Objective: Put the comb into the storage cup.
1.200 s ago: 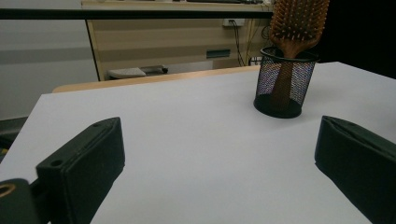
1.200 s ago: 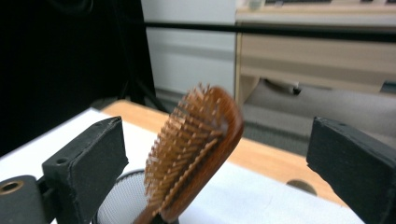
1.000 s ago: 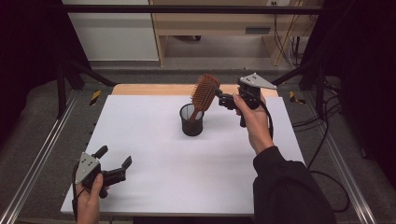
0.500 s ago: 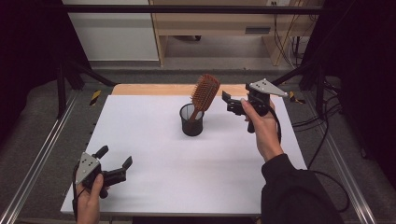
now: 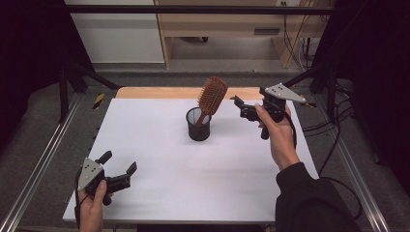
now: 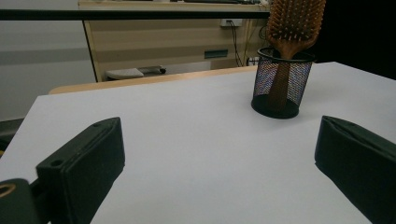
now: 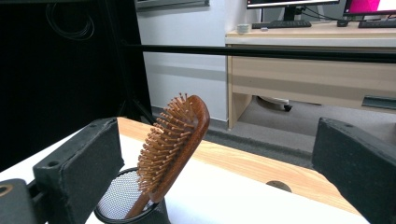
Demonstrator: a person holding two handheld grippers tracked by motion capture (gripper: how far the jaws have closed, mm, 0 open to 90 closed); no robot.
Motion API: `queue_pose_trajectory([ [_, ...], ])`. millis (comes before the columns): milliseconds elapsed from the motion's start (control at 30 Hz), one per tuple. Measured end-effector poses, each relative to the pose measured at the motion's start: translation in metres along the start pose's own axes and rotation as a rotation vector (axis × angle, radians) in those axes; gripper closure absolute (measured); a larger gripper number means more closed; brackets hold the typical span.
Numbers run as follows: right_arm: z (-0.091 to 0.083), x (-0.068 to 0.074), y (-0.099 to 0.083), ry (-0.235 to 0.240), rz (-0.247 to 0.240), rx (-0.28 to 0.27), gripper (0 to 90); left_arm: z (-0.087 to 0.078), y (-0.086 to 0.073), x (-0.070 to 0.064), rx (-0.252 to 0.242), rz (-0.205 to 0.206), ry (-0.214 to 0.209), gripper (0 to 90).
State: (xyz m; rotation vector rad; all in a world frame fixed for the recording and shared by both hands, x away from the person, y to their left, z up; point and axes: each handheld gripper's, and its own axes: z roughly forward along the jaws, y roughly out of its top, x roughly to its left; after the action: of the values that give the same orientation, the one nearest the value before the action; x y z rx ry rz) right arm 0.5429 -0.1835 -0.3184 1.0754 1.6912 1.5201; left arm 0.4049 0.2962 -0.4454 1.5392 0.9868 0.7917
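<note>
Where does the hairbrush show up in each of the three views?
High view: hairbrush at the table's far middle, handle down in the mesh cup, leaning right.
Left gripper view: top right, head cut off by the frame.
Right gripper view: lower middle, bristles facing left.
Shared landmark: the mesh cup.

A brown wooden paddle hairbrush (image 5: 211, 96) with a rounded oblong head stood handle-down in a small black wire-mesh cup (image 5: 198, 125). The brush leaned, its head tilted up and to the right in the high view, rising well above the cup's rim, its rows of pale-tipped bristles plain in the right gripper view. The round cup stood upright on the white table (image 5: 159, 159), towards its far middle, near the wooden strip at the back edge
</note>
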Motion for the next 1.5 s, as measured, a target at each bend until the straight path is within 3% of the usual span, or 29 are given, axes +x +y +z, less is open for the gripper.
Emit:
queue_pose_trajectory([
  [833, -0.031, -0.009, 0.002, -0.009, -0.028, -0.030, 1.8, 0.000, 0.000, 0.000, 0.003, 0.003, -0.002, 1.8],
  [1500, -0.062, -0.022, -0.013, -0.015, -0.043, -0.050, 2.5, 0.000, 0.000, 0.000, 0.004, 0.003, -0.009, 1.8],
])
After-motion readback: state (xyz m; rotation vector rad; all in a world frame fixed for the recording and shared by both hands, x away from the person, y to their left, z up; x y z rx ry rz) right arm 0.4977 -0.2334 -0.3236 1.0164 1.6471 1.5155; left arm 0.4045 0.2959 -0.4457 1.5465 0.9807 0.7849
